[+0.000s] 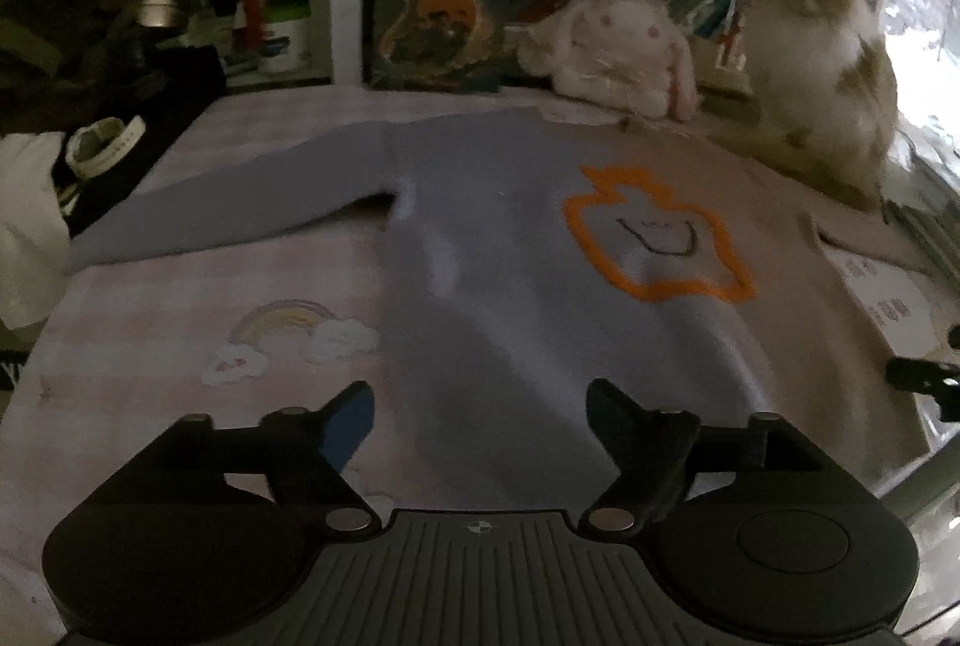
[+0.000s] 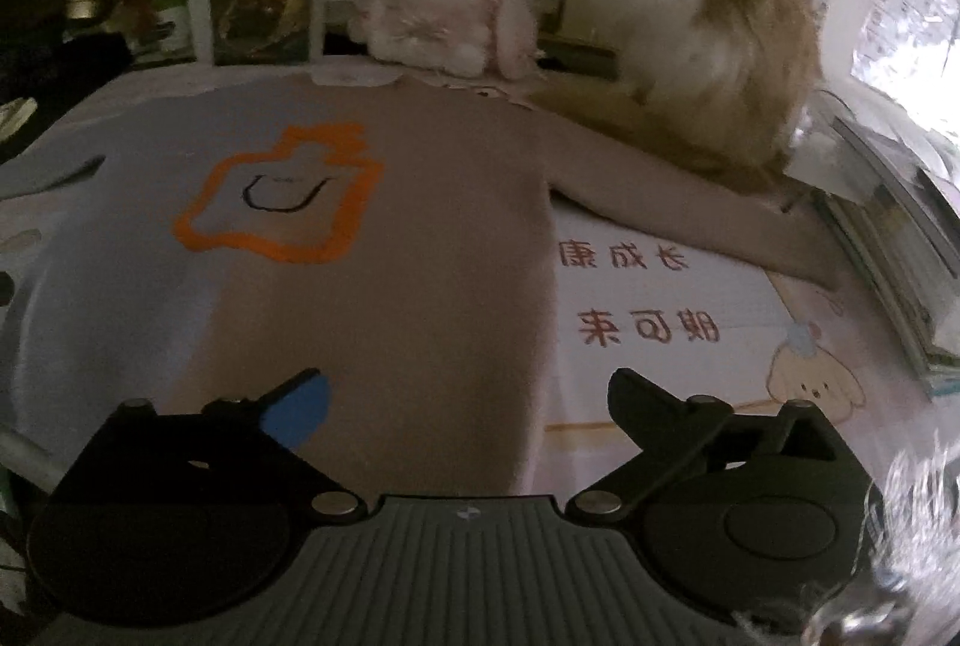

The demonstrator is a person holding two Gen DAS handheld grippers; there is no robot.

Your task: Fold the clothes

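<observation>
A two-tone sweater [image 1: 510, 250], grey-blue on one half and beige on the other, lies flat and face up on a pink printed sheet, with both sleeves spread out. An orange outline figure [image 1: 654, 232] is on its chest. My left gripper [image 1: 480, 406] is open and empty above the sweater's lower hem, over the grey-blue half. My right gripper [image 2: 468, 400] is open and empty above the hem of the beige half [image 2: 420, 256]. The beige sleeve [image 2: 690, 208] stretches right toward the cat.
A fluffy white and orange cat [image 2: 708, 16] sits at the far right edge by the sleeve. A white plush bunny [image 2: 444, 10] and books stand behind the collar. Dark clothes and a shoe [image 1: 102, 142] lie at the left. The sheet [image 2: 660, 310] carries printed characters.
</observation>
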